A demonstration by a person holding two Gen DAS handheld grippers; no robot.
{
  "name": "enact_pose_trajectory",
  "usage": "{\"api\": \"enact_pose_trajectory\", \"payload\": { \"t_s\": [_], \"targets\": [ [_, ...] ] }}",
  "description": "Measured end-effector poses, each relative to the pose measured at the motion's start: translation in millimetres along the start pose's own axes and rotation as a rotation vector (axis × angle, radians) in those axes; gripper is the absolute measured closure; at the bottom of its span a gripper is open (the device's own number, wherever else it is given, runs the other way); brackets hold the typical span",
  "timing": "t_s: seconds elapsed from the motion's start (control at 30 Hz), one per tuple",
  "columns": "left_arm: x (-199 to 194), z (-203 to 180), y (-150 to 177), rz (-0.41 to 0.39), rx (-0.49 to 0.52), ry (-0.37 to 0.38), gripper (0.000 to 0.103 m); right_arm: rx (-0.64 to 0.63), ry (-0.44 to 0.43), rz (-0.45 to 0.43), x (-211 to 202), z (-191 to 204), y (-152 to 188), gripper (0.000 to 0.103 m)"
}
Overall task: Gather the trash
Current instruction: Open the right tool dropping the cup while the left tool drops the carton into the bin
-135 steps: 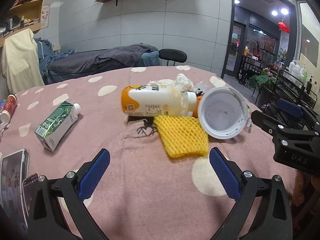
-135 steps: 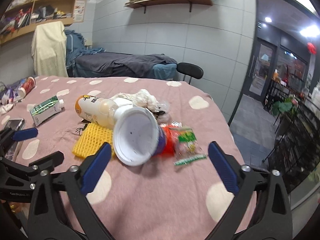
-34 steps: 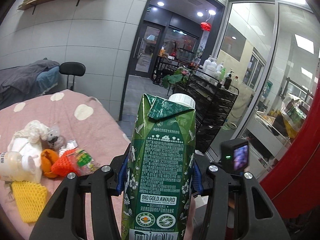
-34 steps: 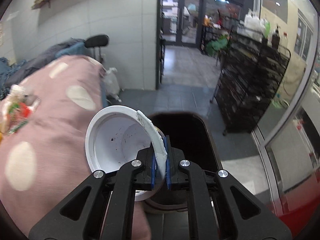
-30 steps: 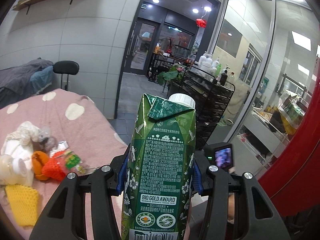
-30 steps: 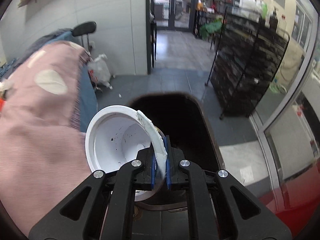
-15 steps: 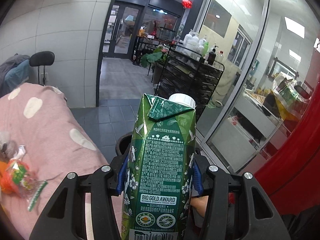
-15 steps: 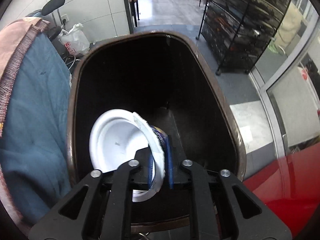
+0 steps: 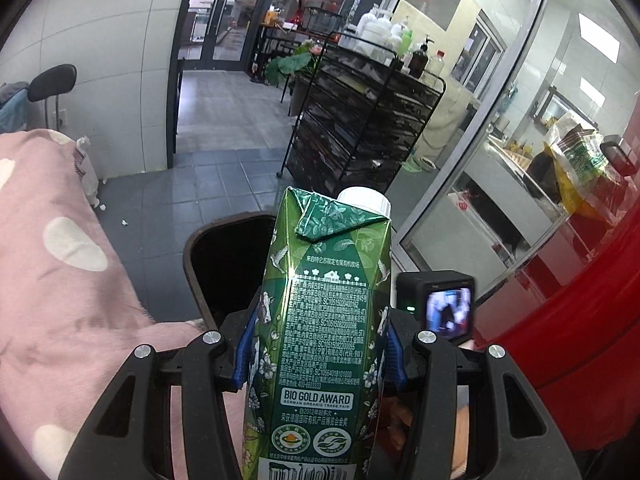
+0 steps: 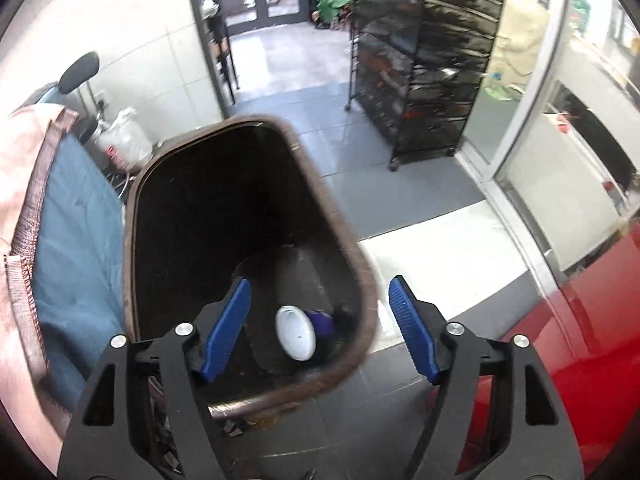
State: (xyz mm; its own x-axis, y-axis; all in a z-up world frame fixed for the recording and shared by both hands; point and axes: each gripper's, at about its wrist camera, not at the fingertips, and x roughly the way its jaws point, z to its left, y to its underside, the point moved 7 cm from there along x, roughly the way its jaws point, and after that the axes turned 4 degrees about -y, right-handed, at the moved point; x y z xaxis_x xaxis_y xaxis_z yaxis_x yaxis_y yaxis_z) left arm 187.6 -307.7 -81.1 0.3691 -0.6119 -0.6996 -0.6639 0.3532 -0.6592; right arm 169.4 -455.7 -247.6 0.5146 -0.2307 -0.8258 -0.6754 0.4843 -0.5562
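bin [image 10: 362, 264] rim under right gripper [image 10: 320, 320], jaws just opening, cup [image 10: 296, 332] inside | left gripper [image 9: 320, 354] clamps carton [image 9: 320, 320] near rim

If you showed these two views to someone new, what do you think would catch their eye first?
Probably the green carton, upright in the left claw and filling the middle of its view. Next, the dark bin on the floor under the right claw, whose jaws have just been opening with nothing between them, and the white cup lying at the bin's bottom.
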Motion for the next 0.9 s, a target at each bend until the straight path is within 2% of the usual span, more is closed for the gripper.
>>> {"api": "enact_pose_trajectory", "payload": {
  "t_s": [0.1, 0.37, 0.47, 0.73, 0.83, 0.87, 0.9],
  "targets": [
    [18.5, -4.9, 3.6, 0.045, -0.012, 0.009, 0.053, 0.027, 0.033, -0.029, -12.1, -17.0, 1.6, 0.029],
    [61.5, -8.3, 16.5, 0.154, 0.004, -0.031, 0.053, 0.086, 0.079, -0.077, -35.2, -50.1, 2.4, 0.026],
    [73.5, -8.1, 22.6, 0.195, 0.001, -0.029, 0.053, 0.107, 0.088, -0.09, -42.0, -57.0, 3.9, 0.022],
    [97.5, -4.5, 39.3, 0.292, 0.012, -0.054, 0.053, 0.131, 0.106, -0.102, -45.4, -69.8, 0.5, 0.022],
    [103.7, -3.1, 42.6, 0.317, 0.025, -0.077, 0.044, 0.135, 0.111, -0.099, -43.9, -70.8, 0.4, 0.022],
    [104.4, -2.5, 42.2, 0.316, 0.025, -0.086, 0.032, 0.135, 0.112, -0.101, -44.3, -70.7, 0.1, 0.022],
    [103.9, -2.0, 42.4, 0.312, 0.023, -0.085, 0.026, 0.134, 0.114, -0.102, -44.8, -70.8, -0.1, 0.022]
  ]
}}
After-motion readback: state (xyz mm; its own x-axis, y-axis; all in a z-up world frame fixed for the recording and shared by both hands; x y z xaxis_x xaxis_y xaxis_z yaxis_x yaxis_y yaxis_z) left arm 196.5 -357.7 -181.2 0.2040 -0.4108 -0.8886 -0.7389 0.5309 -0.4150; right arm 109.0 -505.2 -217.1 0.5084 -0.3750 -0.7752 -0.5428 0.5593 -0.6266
